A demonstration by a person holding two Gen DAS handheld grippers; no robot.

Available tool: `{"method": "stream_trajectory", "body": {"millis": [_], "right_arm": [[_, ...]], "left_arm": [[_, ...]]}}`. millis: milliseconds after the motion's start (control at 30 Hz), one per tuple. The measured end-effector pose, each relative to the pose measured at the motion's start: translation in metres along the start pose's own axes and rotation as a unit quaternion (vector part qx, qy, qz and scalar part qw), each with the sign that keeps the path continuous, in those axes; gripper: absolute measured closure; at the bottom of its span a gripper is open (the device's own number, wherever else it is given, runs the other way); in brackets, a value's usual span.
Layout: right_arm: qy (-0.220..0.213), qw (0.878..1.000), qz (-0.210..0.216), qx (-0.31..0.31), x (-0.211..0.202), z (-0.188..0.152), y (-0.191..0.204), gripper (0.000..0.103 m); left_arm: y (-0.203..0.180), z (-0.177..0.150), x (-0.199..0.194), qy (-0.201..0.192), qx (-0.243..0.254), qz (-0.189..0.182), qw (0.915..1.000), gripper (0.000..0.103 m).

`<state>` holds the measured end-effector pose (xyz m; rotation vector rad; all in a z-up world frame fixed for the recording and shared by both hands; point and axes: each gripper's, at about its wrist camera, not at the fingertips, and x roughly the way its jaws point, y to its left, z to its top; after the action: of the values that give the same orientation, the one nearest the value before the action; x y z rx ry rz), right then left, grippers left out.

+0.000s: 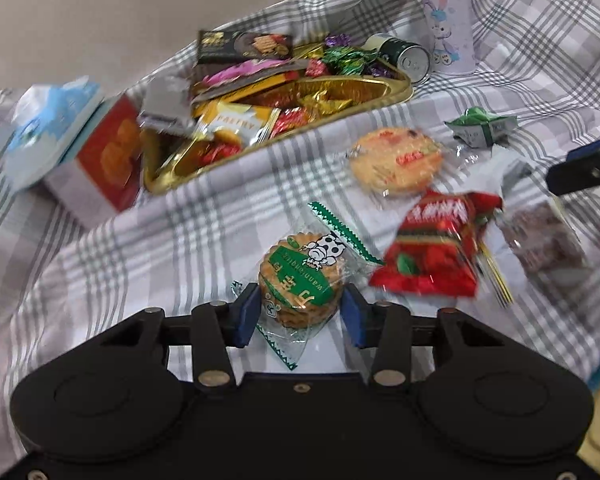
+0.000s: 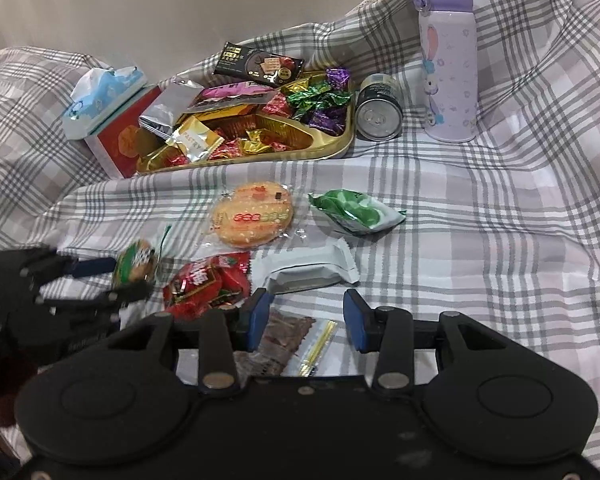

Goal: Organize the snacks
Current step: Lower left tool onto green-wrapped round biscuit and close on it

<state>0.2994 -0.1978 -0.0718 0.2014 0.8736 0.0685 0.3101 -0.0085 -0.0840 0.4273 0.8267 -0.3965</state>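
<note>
Your left gripper [image 1: 300,314] has its blue pads against both sides of the green-wrapped biscuit pack [image 1: 300,284], low centre of the left wrist view, on the plaid cloth [image 1: 180,232]. Red snack bag [image 1: 432,252] lies just right of it. Gold tray [image 1: 172,178] sits upper centre. Your right gripper [image 2: 307,320] is spread, holding nothing, over the brown snack packet [image 2: 276,344].

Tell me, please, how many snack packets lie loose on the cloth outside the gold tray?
6: cow biscuits between the left gripper fingers, red packet, round cracker, green packet, white bar, brown snack under the right gripper.
</note>
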Motion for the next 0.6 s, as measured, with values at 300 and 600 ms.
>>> {"method": "stream_trajectory", "body": {"millis": [300,600], "right_arm": [[0.022,0.997,0.018,-0.069,-0.01,-0.022,0.017,0.055],[0.008,0.996,0.013,-0.086,-0.014,-0.025,0.017,0.051]], "left_arm": [[-0.002,-0.02,-0.031,-0.001,-0.054,0.027,0.9982,0.056],[-0.01,-0.023,-0.036,-0.007,-0.047,0.031,0.9984,0.057]]}}
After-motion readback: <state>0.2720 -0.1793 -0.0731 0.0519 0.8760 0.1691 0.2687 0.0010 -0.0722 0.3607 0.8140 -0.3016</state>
